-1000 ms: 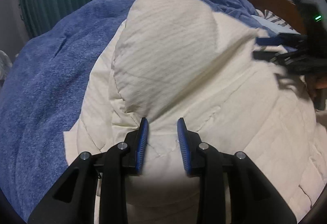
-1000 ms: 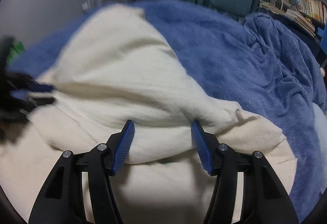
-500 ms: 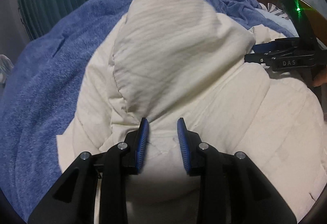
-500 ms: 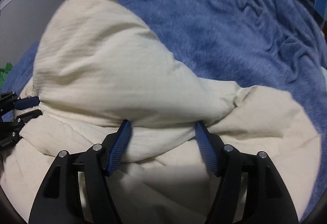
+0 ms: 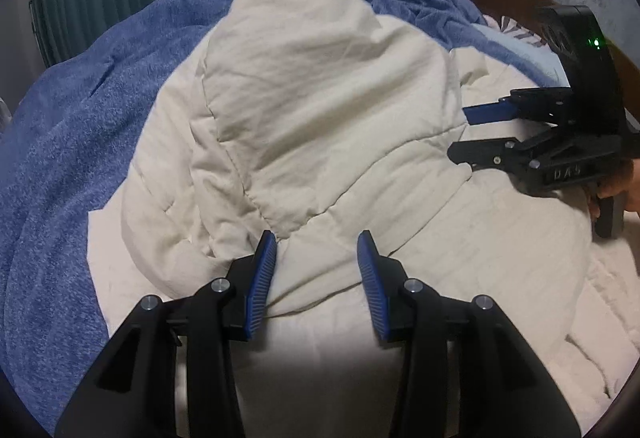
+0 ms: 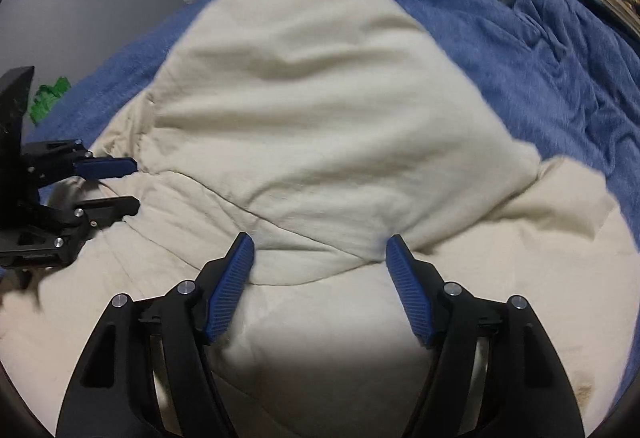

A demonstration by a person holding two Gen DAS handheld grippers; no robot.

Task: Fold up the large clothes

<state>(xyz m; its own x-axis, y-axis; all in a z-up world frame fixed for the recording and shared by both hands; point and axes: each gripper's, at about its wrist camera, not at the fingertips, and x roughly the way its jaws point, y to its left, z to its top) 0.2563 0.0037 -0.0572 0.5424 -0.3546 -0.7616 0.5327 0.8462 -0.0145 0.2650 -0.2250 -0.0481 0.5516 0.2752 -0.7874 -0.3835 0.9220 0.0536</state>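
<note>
**Two tools over a folded cream garment on a bed**

A large cream quilted garment point(image 5: 320, 110) lies on a blue fleece blanket point(image 5: 80, 158) covering a bed, its upper part folded over into a mound. The left tool point(image 5: 317, 274) is opening, its blue pads clear of the cloth between them. The right tool point(image 6: 320, 278) is also opening, spread wide over the fold's edge.

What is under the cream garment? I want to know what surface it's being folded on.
A blue fleecy blanket shows around the cream garment and evidently runs beneath it. What lies directly under the garment's middle is covered.
</note>
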